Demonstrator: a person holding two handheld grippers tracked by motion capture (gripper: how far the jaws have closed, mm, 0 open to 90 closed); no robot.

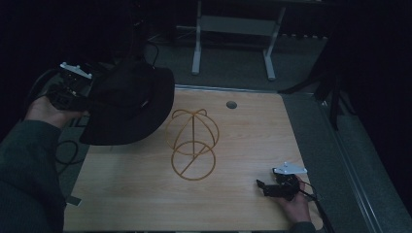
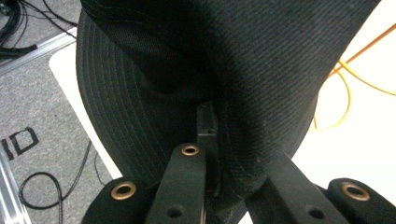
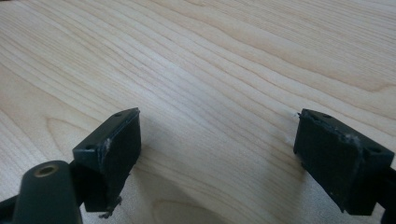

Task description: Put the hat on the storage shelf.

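I see my left hand [image 1: 46,109] raised at the left edge of the table [image 1: 243,194], forearm in a dark sleeve coming up from the lower left, wrist bent so the left gripper [image 1: 73,87] points across toward the table's middle. My right hand [image 1: 297,204] rests low at the near right corner, palm on the wood, with the right gripper [image 1: 277,187] lying almost flat and pointing left along the surface. For writing, I can read only two large dark letters, "ID", on the grey floor [image 2: 28,140] in the left gripper view, cut off at the picture's edge; a small label on the hat's side in the high view is too small to read. The left gripper is clamped on the brim of the black hat [image 1: 128,102]: in its own view the brim's stitched fabric [image 2: 261,93] is pinched between the two jaws, which stand close together. The hat hangs from that grip above the table's far left corner, its brim overlapping the table edge, just beside the orange wire hat stand [image 1: 192,145], which sits upright near the table's middle. The right gripper [image 3: 217,140] has its jaws wide apart, with nothing between them but bare wood.
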